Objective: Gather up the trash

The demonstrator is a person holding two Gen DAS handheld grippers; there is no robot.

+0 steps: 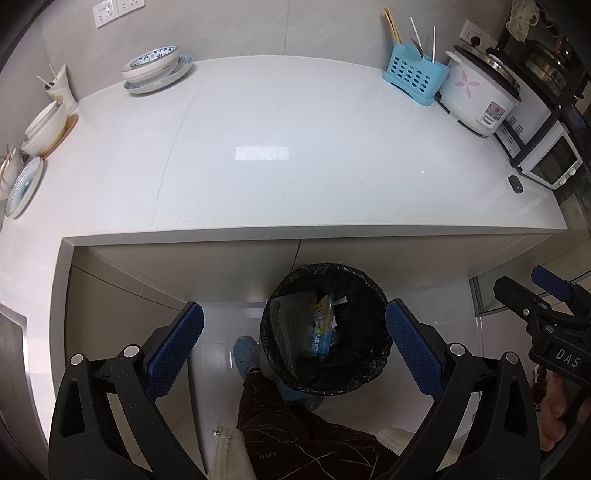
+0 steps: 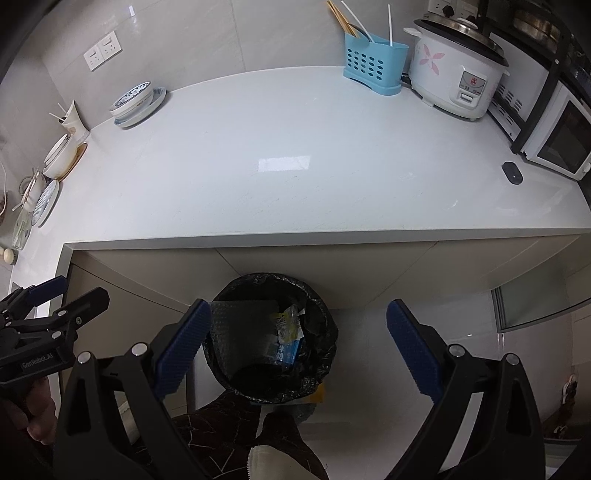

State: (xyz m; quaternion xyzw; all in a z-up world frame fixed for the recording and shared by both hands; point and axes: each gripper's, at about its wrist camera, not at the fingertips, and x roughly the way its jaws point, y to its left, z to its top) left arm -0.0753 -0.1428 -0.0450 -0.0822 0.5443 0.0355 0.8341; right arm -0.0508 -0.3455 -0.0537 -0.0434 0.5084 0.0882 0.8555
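White counter [image 1: 258, 155] above bin [image 1: 325, 328] | wrappers [image 1: 323, 325] inside bin | my left gripper [image 1: 293, 347] and right gripper [image 2: 299, 343] spread, empty | my leg [image 1: 288, 424] beside bin

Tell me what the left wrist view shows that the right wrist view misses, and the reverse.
Only the left wrist view shows a blue-covered foot on the floor beside the bin, and a bundle of netting hanging at top right. Only the right wrist view shows a yellow object on the floor behind the bin and shoes at far right. Both show the black-lined trash bin under the counter with wrappers inside, the white counter, the blue utensil basket, the rice cooker, and the left gripper and right gripper with jaws open and empty.
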